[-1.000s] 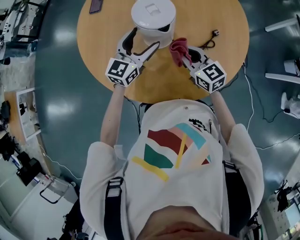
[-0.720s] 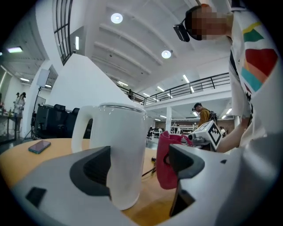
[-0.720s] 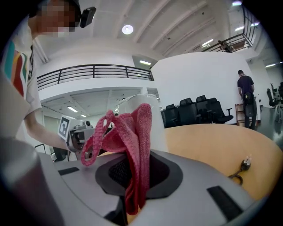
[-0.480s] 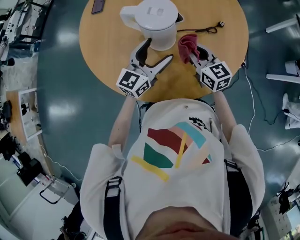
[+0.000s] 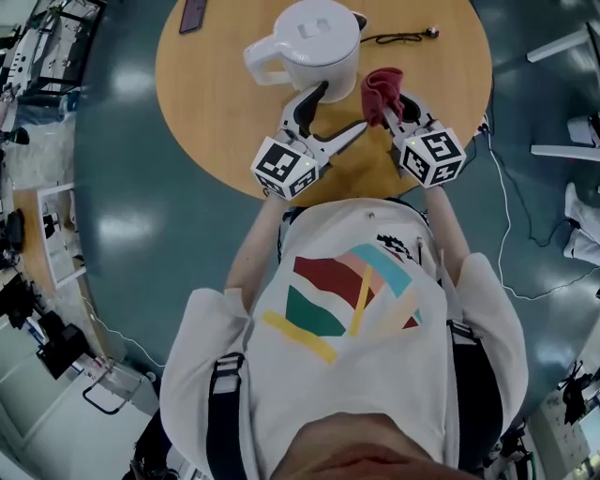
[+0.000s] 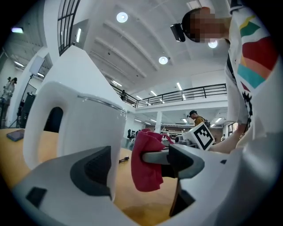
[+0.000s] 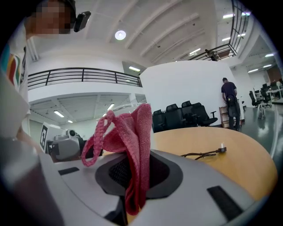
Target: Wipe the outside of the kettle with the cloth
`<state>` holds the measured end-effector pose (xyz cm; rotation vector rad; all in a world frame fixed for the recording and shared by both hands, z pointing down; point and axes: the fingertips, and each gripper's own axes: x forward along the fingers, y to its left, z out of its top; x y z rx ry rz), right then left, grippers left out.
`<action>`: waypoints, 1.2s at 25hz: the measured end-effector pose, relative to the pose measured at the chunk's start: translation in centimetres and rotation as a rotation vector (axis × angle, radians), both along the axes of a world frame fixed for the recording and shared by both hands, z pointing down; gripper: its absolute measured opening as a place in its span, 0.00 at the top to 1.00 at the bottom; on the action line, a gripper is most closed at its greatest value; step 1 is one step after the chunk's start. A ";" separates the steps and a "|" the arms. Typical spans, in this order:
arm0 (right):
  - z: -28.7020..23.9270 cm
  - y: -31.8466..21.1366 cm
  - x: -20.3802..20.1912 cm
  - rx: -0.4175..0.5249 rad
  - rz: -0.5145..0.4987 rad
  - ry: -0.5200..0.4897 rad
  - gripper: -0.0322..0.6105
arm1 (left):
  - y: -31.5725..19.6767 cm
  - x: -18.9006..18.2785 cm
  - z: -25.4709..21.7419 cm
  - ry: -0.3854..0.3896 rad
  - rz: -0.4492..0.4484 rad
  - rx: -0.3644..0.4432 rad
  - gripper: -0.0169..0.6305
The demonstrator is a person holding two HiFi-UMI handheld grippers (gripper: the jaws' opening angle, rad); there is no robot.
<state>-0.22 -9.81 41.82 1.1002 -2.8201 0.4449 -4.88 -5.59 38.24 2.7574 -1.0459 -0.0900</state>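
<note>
Round wooden counter [image 5: 216, 122] carries a white electric kettle [image 5: 314, 42]. It stands upright toward the far side with its lid on, so no telling what's inside. The handle sticks out to the person's left. The left tongs [image 5: 339, 108] are spread wide and gripping nothing; one tip sits right by the kettle's base, the other points toward the cloth. The right tongs [image 5: 392, 103] are clamped on a bunched-up red cloth [image 5: 381, 84], held just beside the kettle's right side. Can't tell if it's actually touching. A thin black cord [image 5: 401, 37] and a dark phone [image 5: 192, 12] lie farther back on the counter.
</note>
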 end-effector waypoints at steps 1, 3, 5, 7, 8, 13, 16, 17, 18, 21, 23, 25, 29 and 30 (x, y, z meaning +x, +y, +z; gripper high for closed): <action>-0.3 0.2 -0.2 -0.003 0.006 -0.023 0.89 | 0.4 -0.4 -0.1 -0.002 -0.015 0.010 0.30; -1.0 0.8 -0.9 -0.005 0.000 -0.074 0.89 | 1.4 -1.5 -0.3 -0.022 -0.067 0.040 0.30; -2.0 1.6 -2.0 0.002 -0.023 -0.119 0.89 | 2.0 -3.0 -0.4 -0.050 -0.141 0.067 0.30; -2.8 2.4 -3.4 0.012 -0.037 -0.141 0.89 | 1.9 -5.0 -0.6 -0.057 -0.221 0.077 0.30; -3.2 2.7 -4.3 0.019 -0.037 -0.140 0.89 | 1.6 -6.2 -0.8 -0.052 -0.258 0.083 0.30; -4.1 3.3 -10.1 0.057 -0.026 -0.068 0.89 | -0.6 -12.5 -3.1 -0.076 -0.403 0.158 0.30; -4.0 2.7 -13.8 0.045 0.000 -0.031 0.89 | -2.0 -15.8 -4.1 -0.104 -0.463 0.178 0.30; -4.2 2.5 -14.7 0.049 0.003 -0.025 0.89 | -2.2 -16.6 -4.4 -0.108 -0.476 0.178 0.30; -4.4 2.3 -15.5 0.055 0.007 -0.020 0.89 | -2.3 -17.2 -4.6 -0.111 -0.484 0.176 0.30; -4.9 1.5 -17.0 0.069 0.023 -0.013 0.89 | -2.0 -18.2 -4.6 -0.123 -0.493 0.148 0.44; -5.0 1.0 -17.5 0.063 0.039 -0.017 0.89 | -1.7 -18.5 -3.9 -0.137 -0.491 0.123 0.53; -5.1 0.5 -17.9 0.049 0.051 -0.030 0.89 | -1.5 -18.6 -3.3 -0.144 -0.485 0.109 0.55; -5.1 -0.2 -18.4 0.021 0.059 -0.059 0.89 | -1.4 -18.6 -2.9 -0.138 -0.483 0.100 0.55; -5.1 -0.3 -18.4 0.011 0.061 -0.068 0.89 | -1.4 -18.5 -2.9 -0.137 -0.482 0.099 0.55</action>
